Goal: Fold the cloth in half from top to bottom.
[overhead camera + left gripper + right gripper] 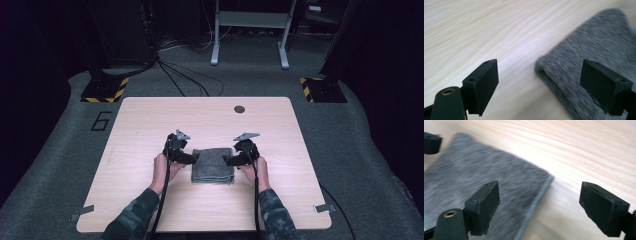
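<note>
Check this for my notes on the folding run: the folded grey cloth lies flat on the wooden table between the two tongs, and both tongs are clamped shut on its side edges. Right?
Not quite. The folded grey cloth does lie flat on the wooden table between them, but the left tongs and right tongs are open, not clamped. Each gripper view shows its jaws standing wide apart above a cloth edge, pressing nothing.
</note>
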A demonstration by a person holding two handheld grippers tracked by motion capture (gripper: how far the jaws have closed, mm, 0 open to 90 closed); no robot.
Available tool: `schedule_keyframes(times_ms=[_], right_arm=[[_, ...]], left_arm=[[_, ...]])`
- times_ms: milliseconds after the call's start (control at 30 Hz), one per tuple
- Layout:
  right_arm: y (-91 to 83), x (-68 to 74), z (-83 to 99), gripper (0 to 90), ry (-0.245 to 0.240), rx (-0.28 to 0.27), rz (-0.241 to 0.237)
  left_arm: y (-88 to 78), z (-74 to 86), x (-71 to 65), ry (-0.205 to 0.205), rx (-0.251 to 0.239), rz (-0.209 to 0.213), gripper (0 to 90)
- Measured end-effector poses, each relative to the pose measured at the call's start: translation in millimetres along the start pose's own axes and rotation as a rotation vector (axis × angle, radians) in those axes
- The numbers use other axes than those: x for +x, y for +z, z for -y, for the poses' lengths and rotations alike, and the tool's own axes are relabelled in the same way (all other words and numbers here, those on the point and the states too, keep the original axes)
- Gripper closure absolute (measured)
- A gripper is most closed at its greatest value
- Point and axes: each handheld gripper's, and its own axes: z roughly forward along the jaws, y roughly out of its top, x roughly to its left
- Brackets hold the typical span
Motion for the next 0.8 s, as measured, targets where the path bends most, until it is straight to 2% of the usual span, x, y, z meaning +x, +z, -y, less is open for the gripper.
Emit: schedule_keyframes(times_ms=[100, 167, 233, 333, 367, 433, 533, 600, 667, 733, 800], right_arm=[[12.2, -8.6, 1.0, 16.1, 0.025, 0.014, 0.058], [18.2, -10.9, 4.6, 17.4, 0.039, 0.041, 0.056], [22.1, -12.2, 8.7, 17.4, 0.037, 0.074, 0.062], [22.7, -13.6, 12.4, 17.3, 0.045, 0.061, 0.06], [22.3, -13.8, 12.0, 17.4, 0.026, 0.06, 0.066], [18.8, -11.1, 10.5, 18.0, 0.03, 0.056, 0.068], [6.3, -9.5, 10.3, 17.6, 0.037, 0.015, 0.05], [-3.4, -4.5, 12.8, 17.5, 0.029, 0.003, 0.039], [-11.7, 2.1, 17.9, 17.9, 0.01, 0.001, 0.042], [-17.5, 9.1, 24.2, 18.4, -0.006, 0.008, 0.04], [-22.1, 16.6, 30.4, 18.5, -0.031, 0.021, 0.047]], left_arm=[[15.2, 0.8, 1.5, 0.008, 0.043, -0.037, 15.5], [24.3, 6.3, -0.7, 0.026, 0.085, -0.059, 15.4], [26.0, 12.4, -1.4, 0.028, 0.076, -0.067, 15.5], [25.0, 13.5, -1.3, 0.017, 0.06, -0.064, 15.5], [23.7, 13.2, -0.6, 0.007, 0.054, -0.058, 15.4], [18.3, 12.9, 1.6, -0.001, 0.039, -0.047, 15.2], [1.3, 15.8, 0.6, -0.022, 0.001, -0.013, 14.1], [-9.5, 19.4, -5.4, -0.012, -0.015, 0.008, 13.7], [-22.7, 26.8, -15.3, 0.033, -0.011, 0.027, 13.2], [-28.2, 35.4, -24.0, 0.047, -0.021, 0.034, 13.4], [-30.4, 44.8, -30.8, 0.081, 0.019, 0.04, 14.1]])
